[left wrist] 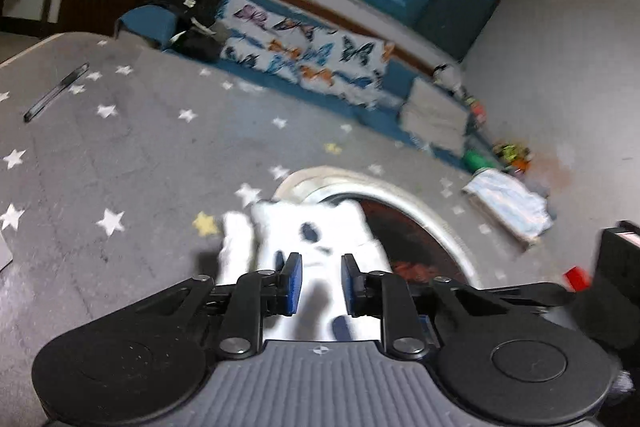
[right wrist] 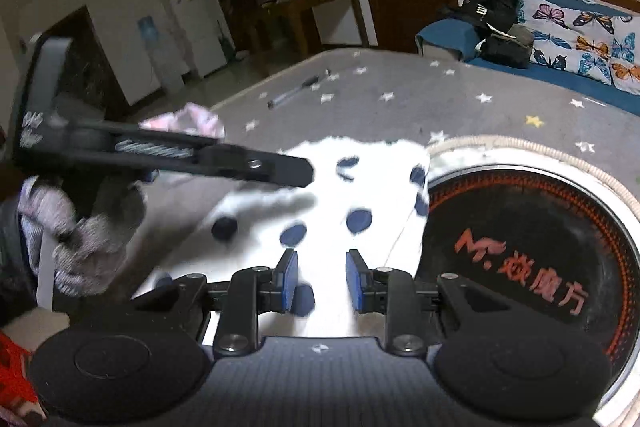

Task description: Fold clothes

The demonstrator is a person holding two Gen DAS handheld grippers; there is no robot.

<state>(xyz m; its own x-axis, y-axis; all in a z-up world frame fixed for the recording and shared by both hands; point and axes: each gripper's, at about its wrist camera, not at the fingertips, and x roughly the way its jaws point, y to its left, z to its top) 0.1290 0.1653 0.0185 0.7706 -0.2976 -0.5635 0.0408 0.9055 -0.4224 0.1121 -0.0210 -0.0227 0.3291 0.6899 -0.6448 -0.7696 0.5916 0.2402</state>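
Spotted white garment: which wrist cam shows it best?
Right wrist. The spotted white garment is spread across the grey starred cover with its dark dots and far edge visible, overlapping the round black plate. The left wrist view shows only a blurred, washed-out patch beyond the left gripper.

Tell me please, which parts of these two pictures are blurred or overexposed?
Left wrist view: the white dotted garment is smeared by motion blur and the sofa looks soft. Right wrist view: the garment is blown out, the left gripper blurred, the straight walls bowed.
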